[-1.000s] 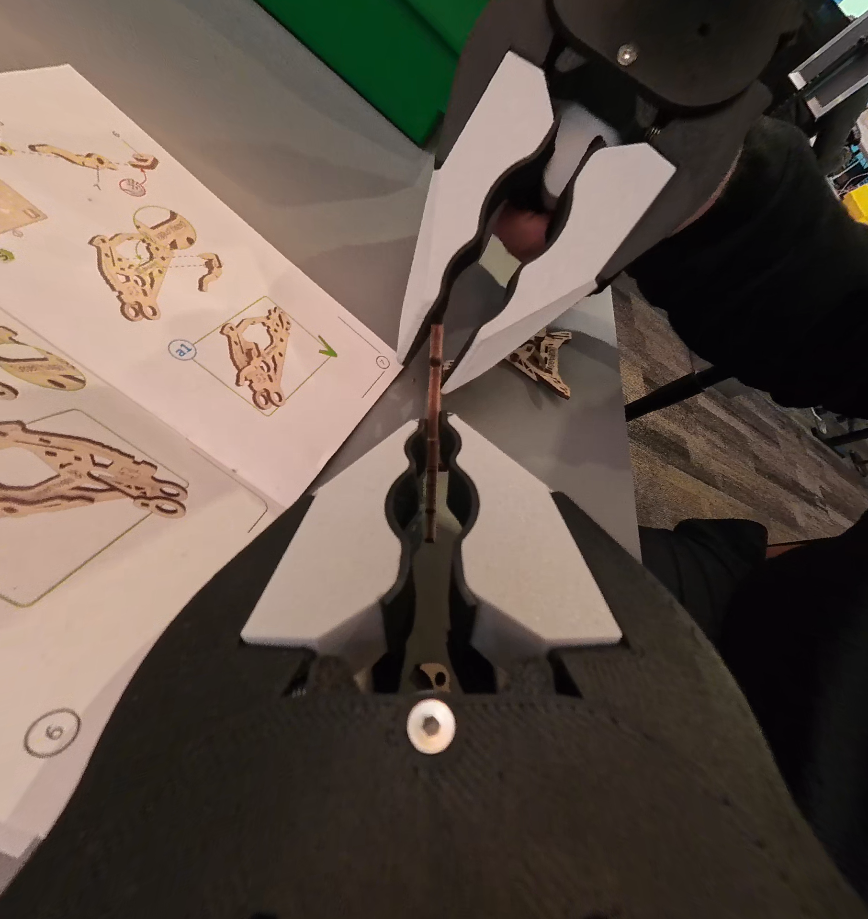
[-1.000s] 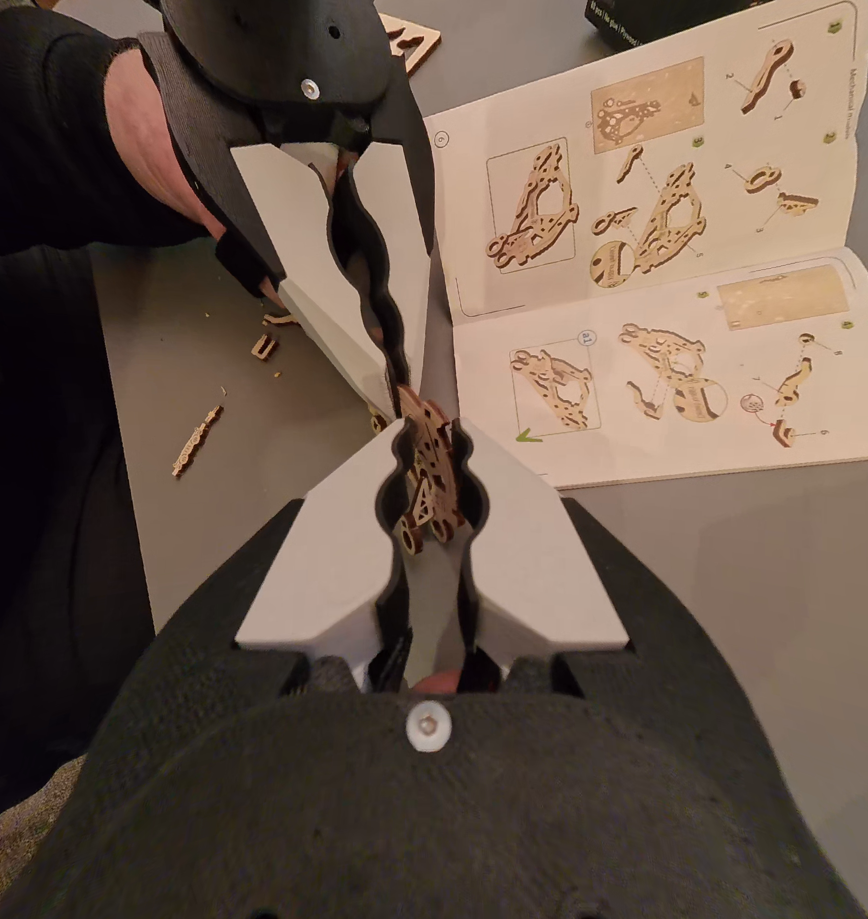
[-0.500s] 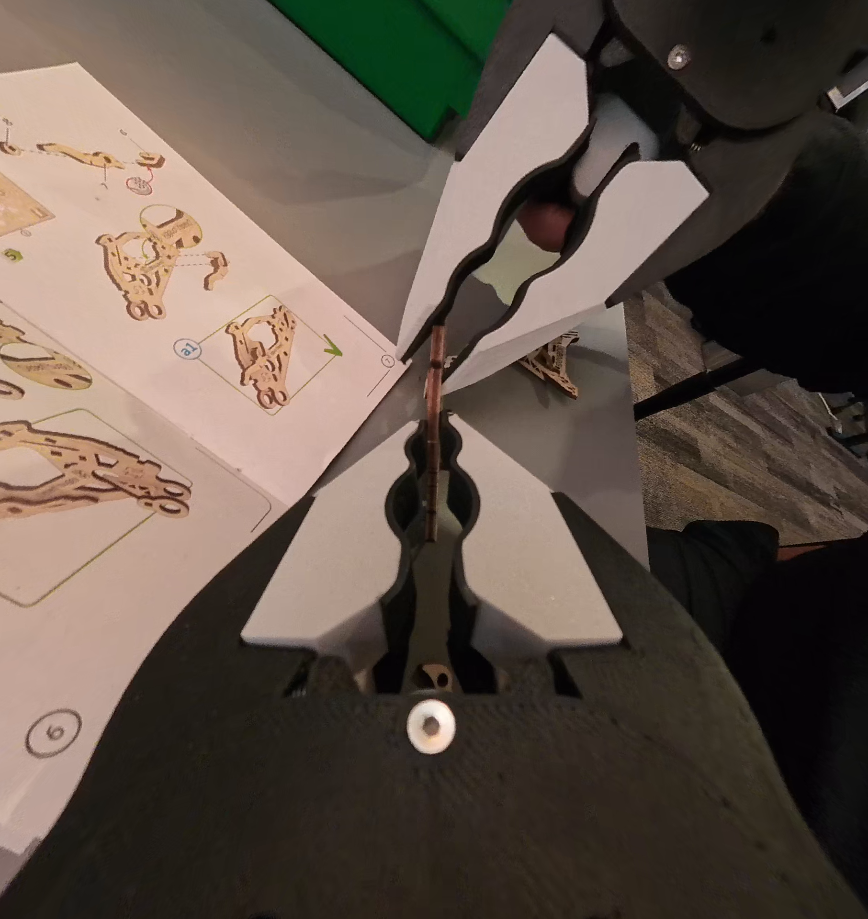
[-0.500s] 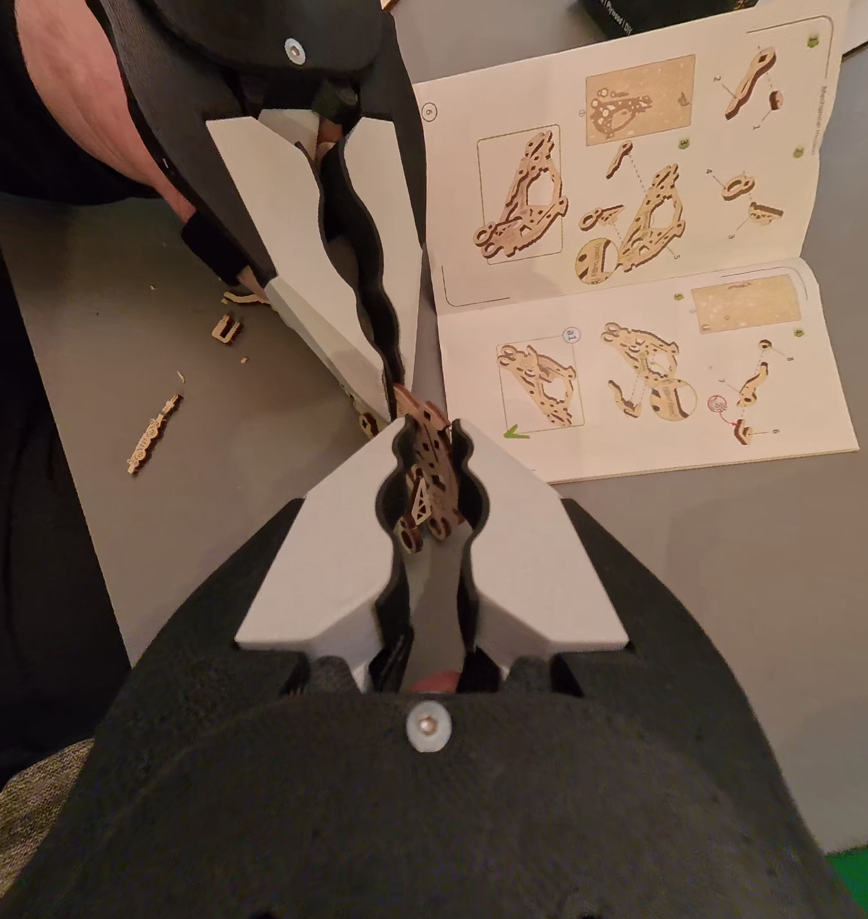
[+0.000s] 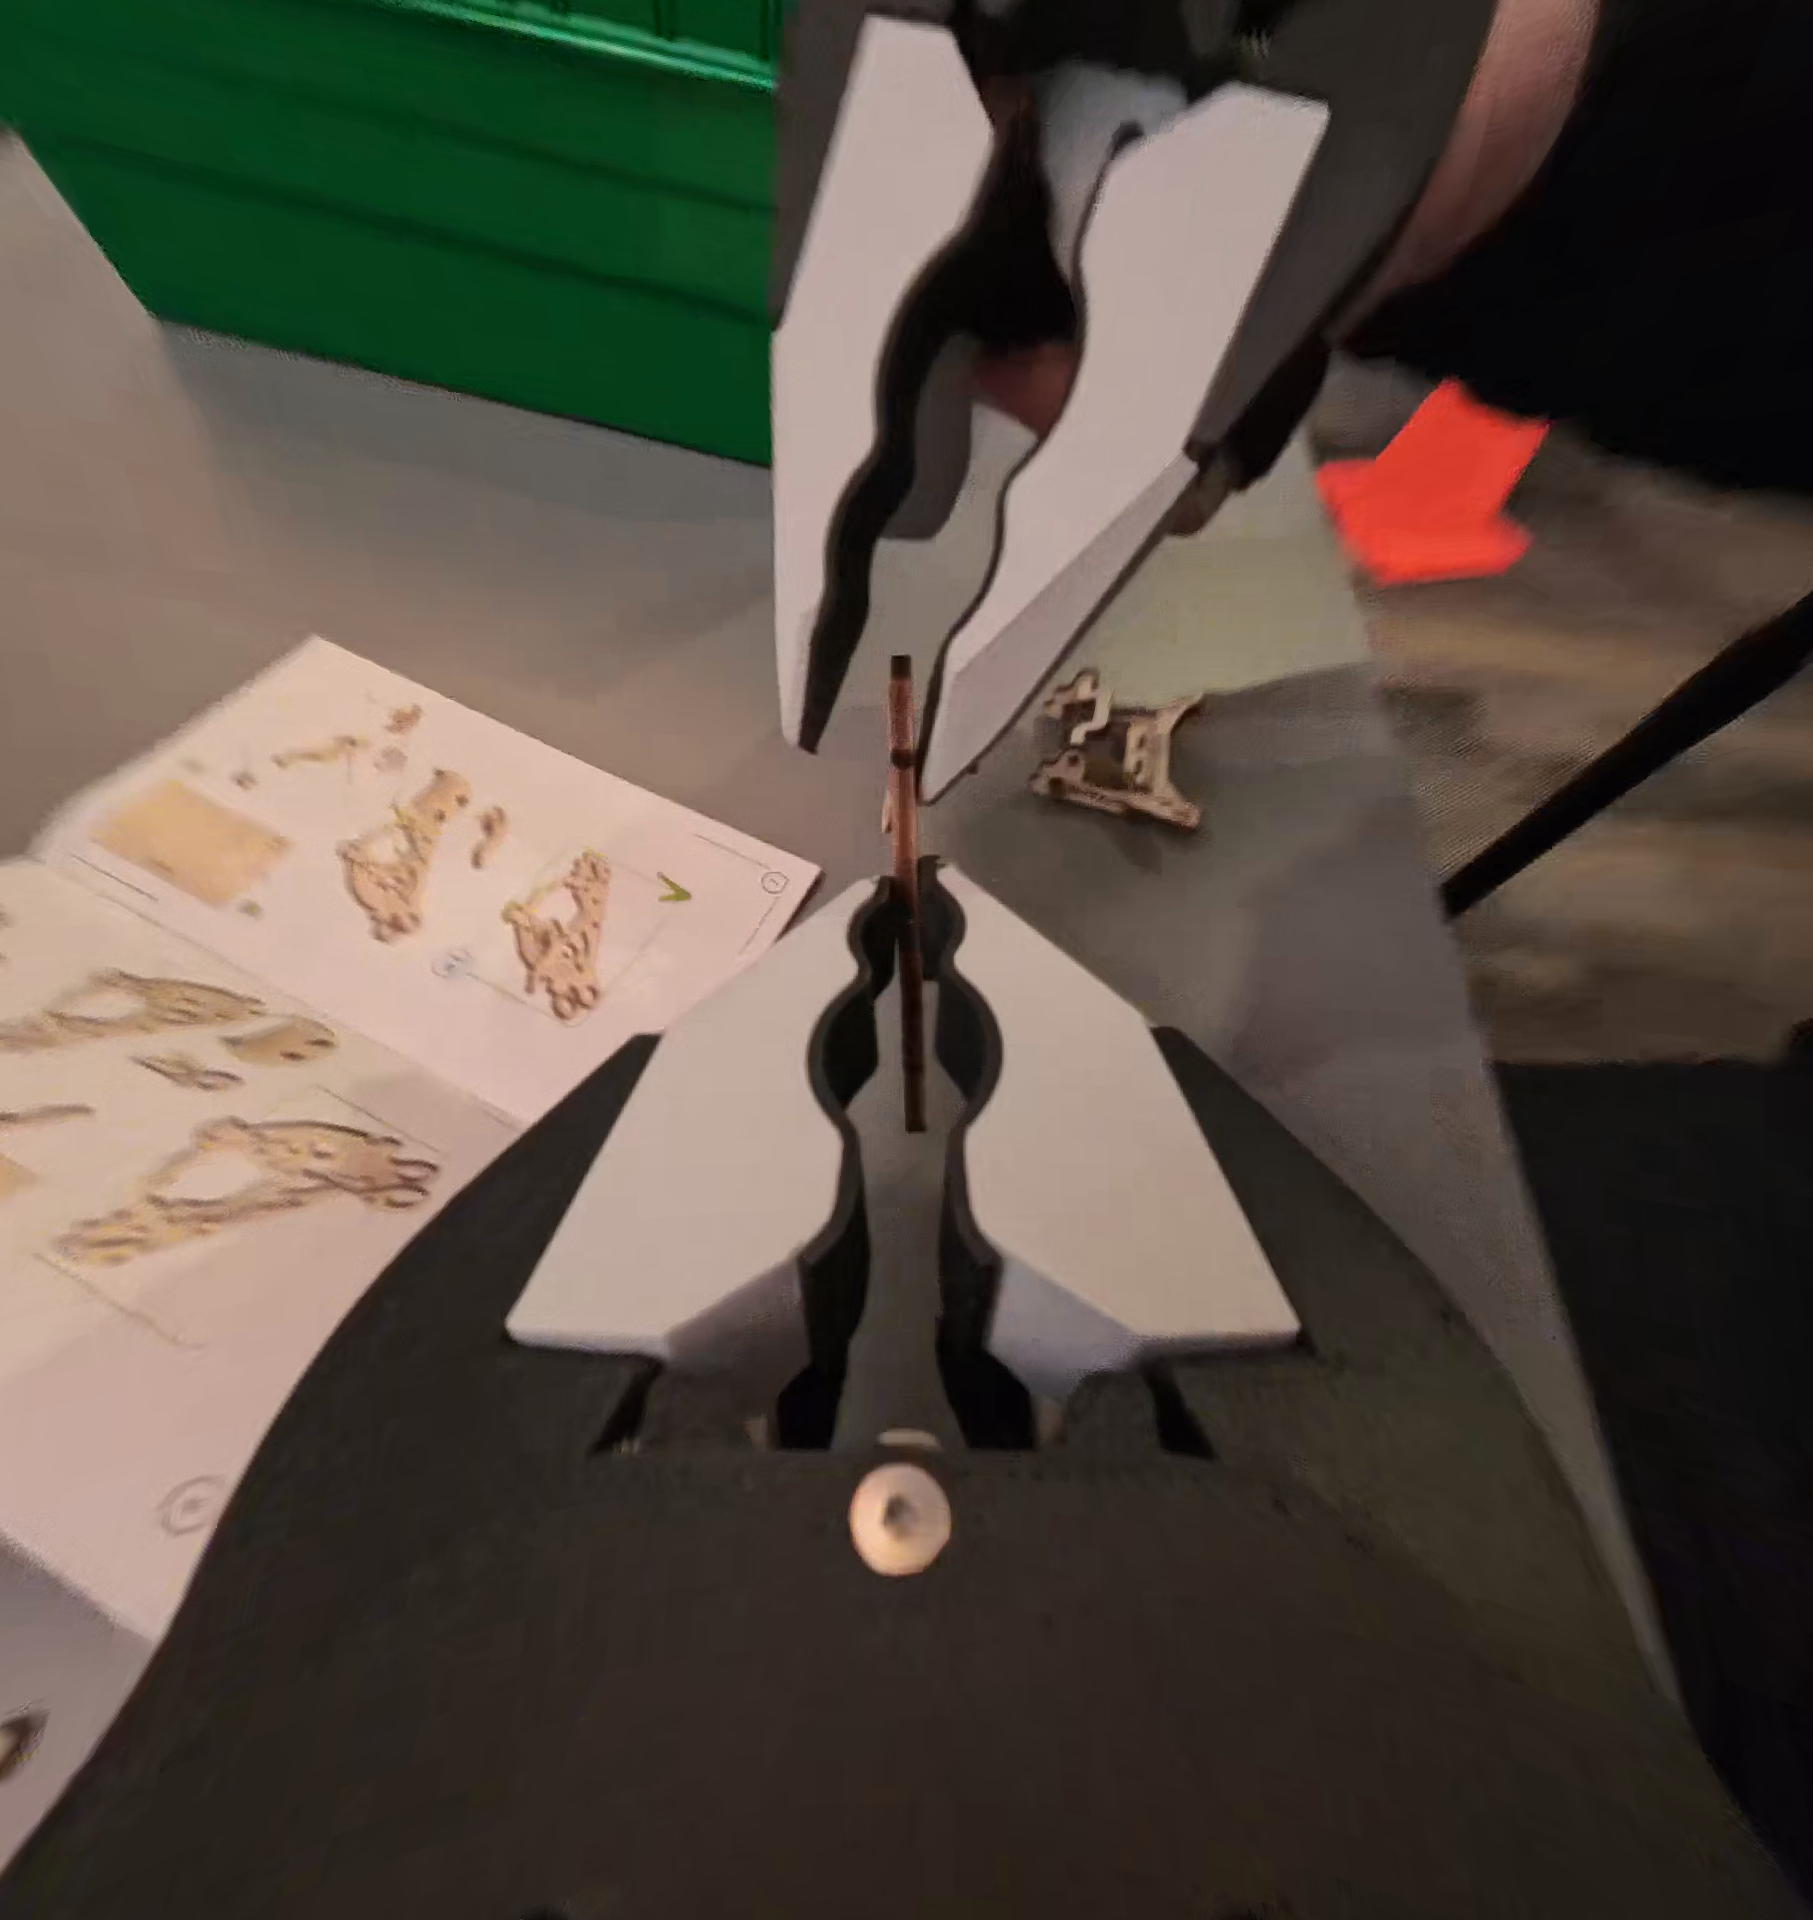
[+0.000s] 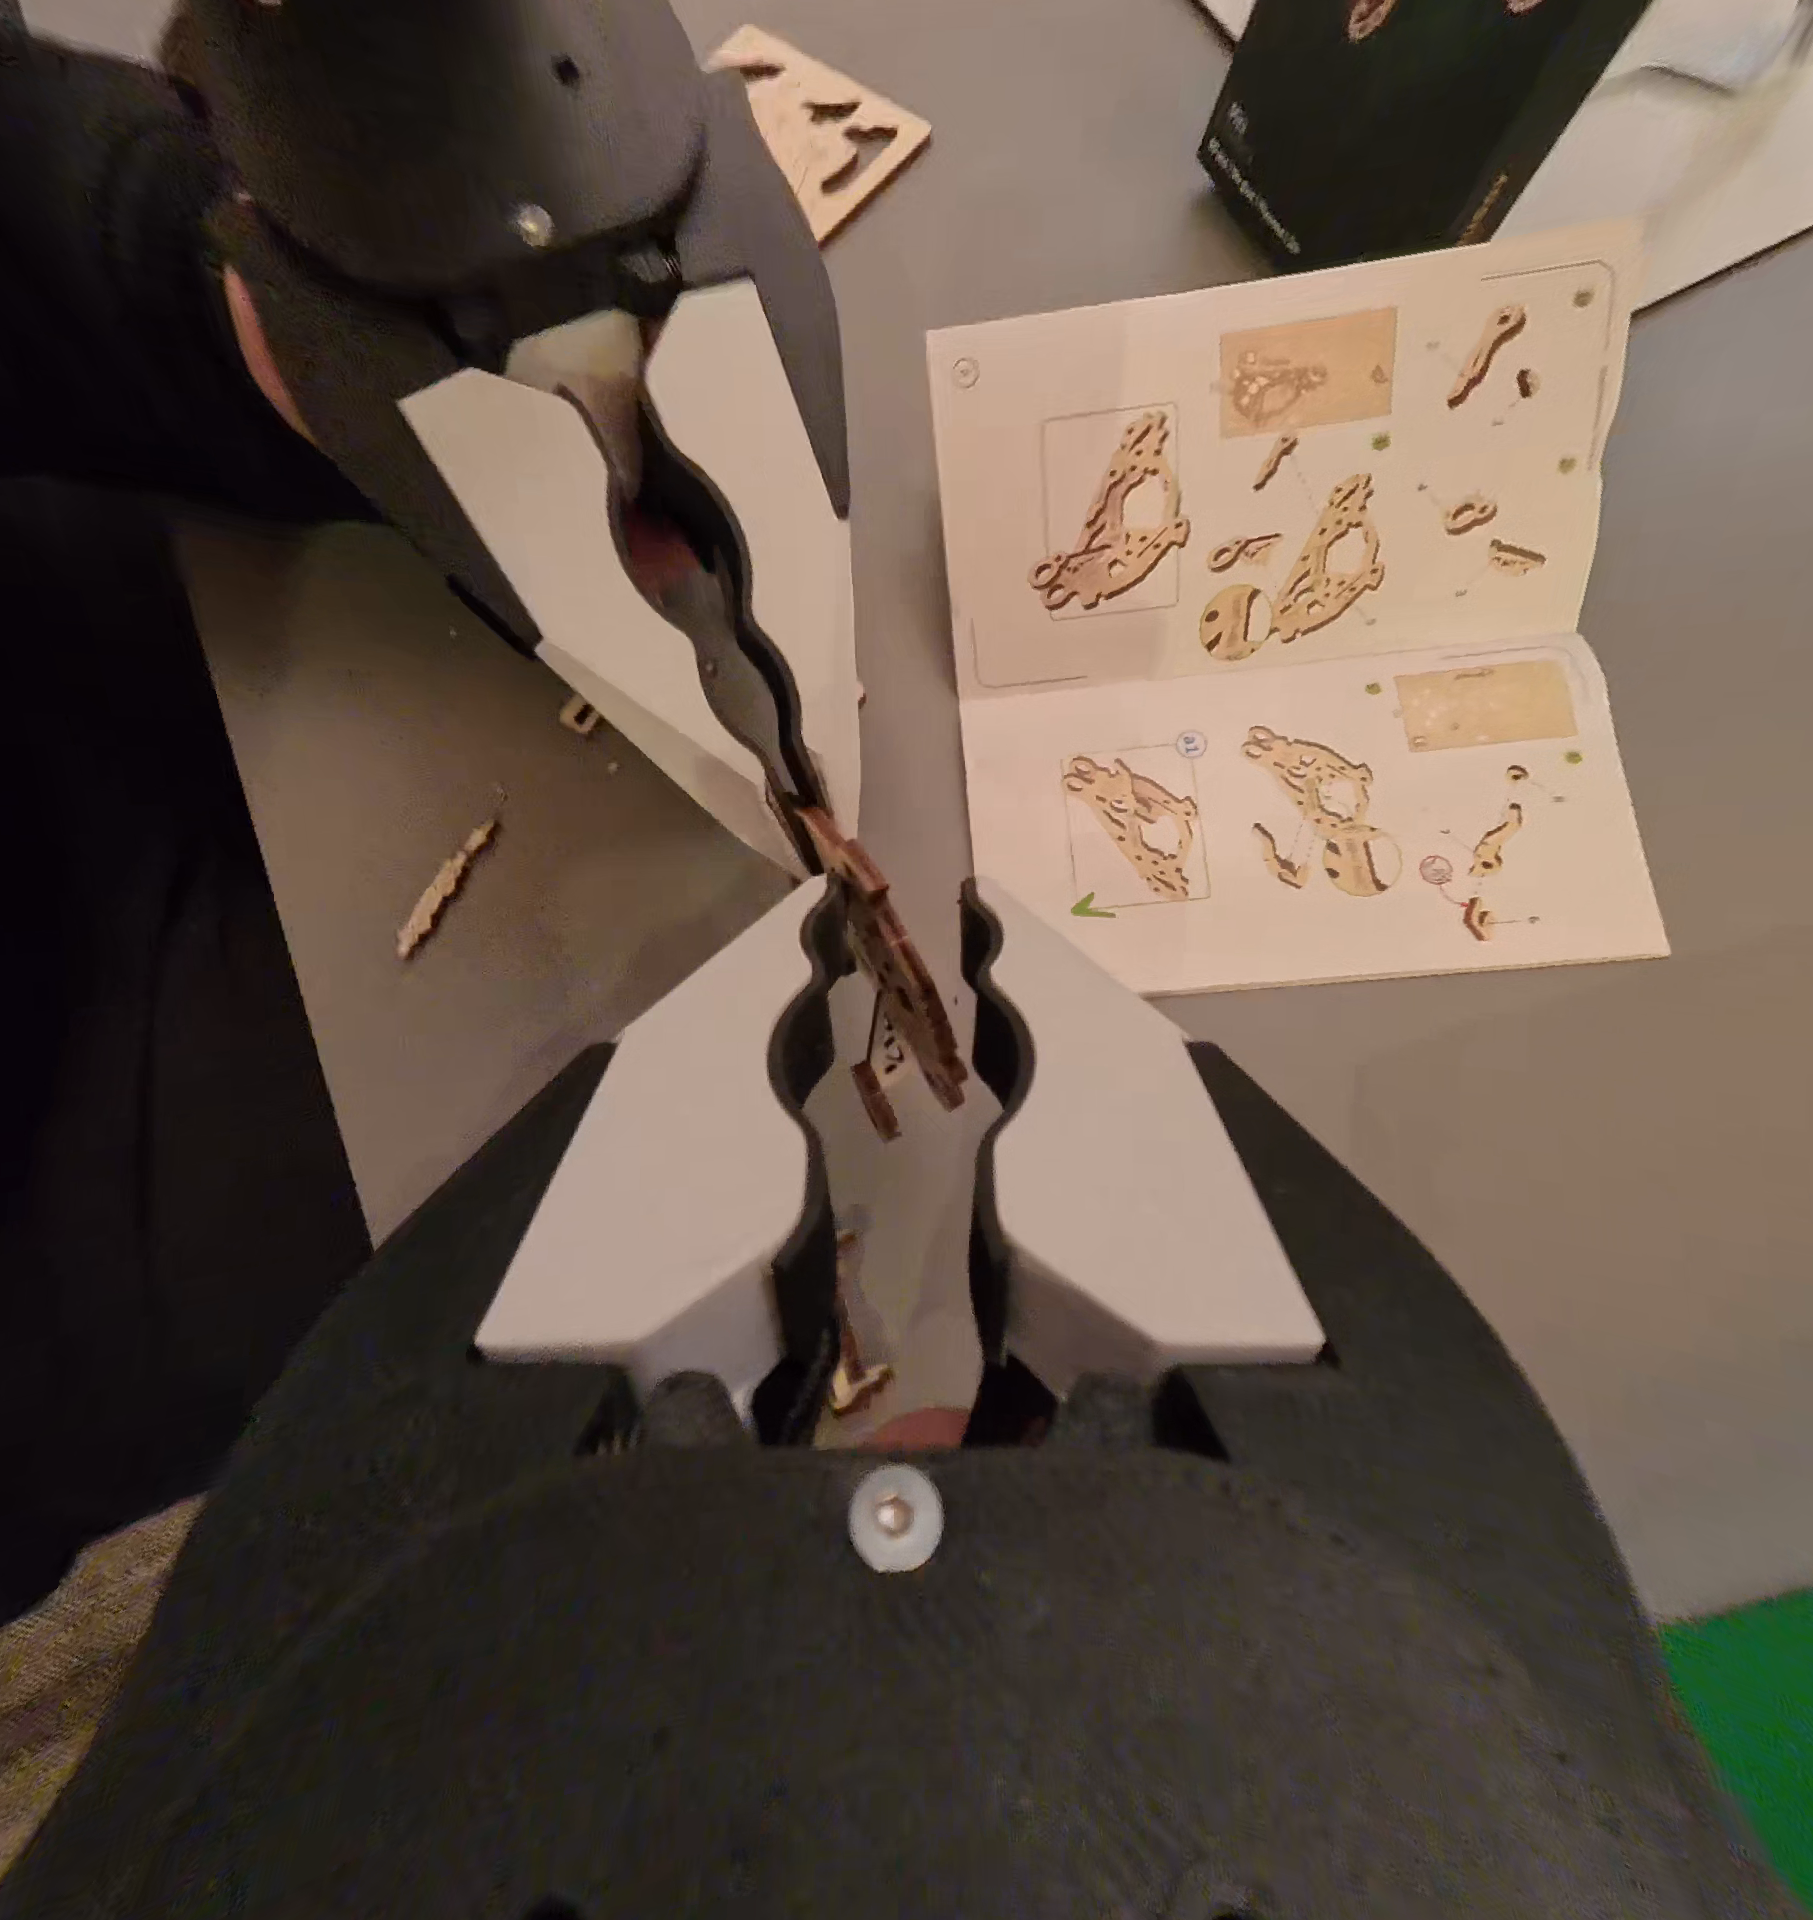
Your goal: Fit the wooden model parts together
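Note:
My left gripper (image 5: 907,894) is shut on a flat wooden model part (image 5: 904,831), which shows edge-on as a thin brown strip standing up out of the fingertips. In the right wrist view the same part (image 6: 902,987) is a pierced, lacy plate held at one end by the left gripper (image 6: 808,842). It hangs down between the fingers of my right gripper (image 6: 897,899). The right jaws stand apart, with a clear gap between the part and the right pad (image 6: 985,966). From the left wrist view the right gripper (image 5: 874,764) straddles the part's top end without pressing on it.
An open instruction booklet (image 6: 1297,623) lies on the grey table (image 6: 1401,1247). A small wooden assembly (image 5: 1115,764) sits near the table edge. A loose wooden strip (image 6: 445,888), a punched wooden sheet (image 6: 829,135), a black box (image 6: 1401,125) and a green bin (image 5: 414,187) are around. Less than 4 cm separates the two grippers' tips.
The right jaws have opened and let go of the wooden part they gripped a second ago. The left gripper still clamps it. Both grippers have tilted, shifting the background.

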